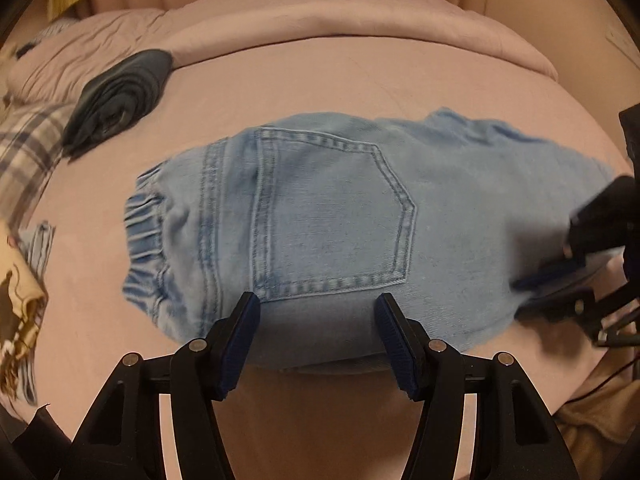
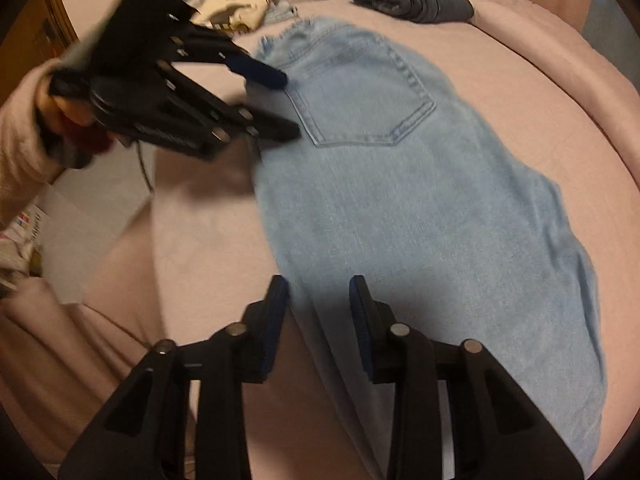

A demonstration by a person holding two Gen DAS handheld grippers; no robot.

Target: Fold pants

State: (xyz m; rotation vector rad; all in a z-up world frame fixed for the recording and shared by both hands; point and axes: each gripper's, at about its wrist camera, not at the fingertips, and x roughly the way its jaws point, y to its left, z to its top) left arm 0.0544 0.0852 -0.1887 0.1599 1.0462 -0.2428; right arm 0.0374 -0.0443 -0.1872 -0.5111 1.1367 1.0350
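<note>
- Left wrist view: the jeans point(image 1: 352, 216) lie flat on the pink bed point(image 1: 360, 72), back pocket up, straight ahead of the left tongs point(image 1: 316, 304), whose fingers stand apart with nothing between them, tips over the near edge of the denim just below the pocket point(image 1: 332, 216).
- Here the long axis of the jeans runs across the view: the elastic waistband point(image 1: 144, 236) points left, the legs trail off right toward the right tongs point(image 1: 560, 280).
- Right wrist view: the right tongs point(image 2: 320, 284) are also apart and empty, poised over the leg part of the jeans point(image 2: 420, 220); from this side the garment runs away along the line of sight, waistband at the far end.
- So the left tongs point(image 2: 292, 104) are nearer the waist and pocket, the right tongs nearer the legs.
- My judgement: a lengthwise fold would turn on the right tongs carrying the leg end toward the waistband.
- A dark folded garment point(image 1: 116, 100) and plaid cloth point(image 1: 28, 148) lie beyond the waist end, apart from the jeans.
</note>
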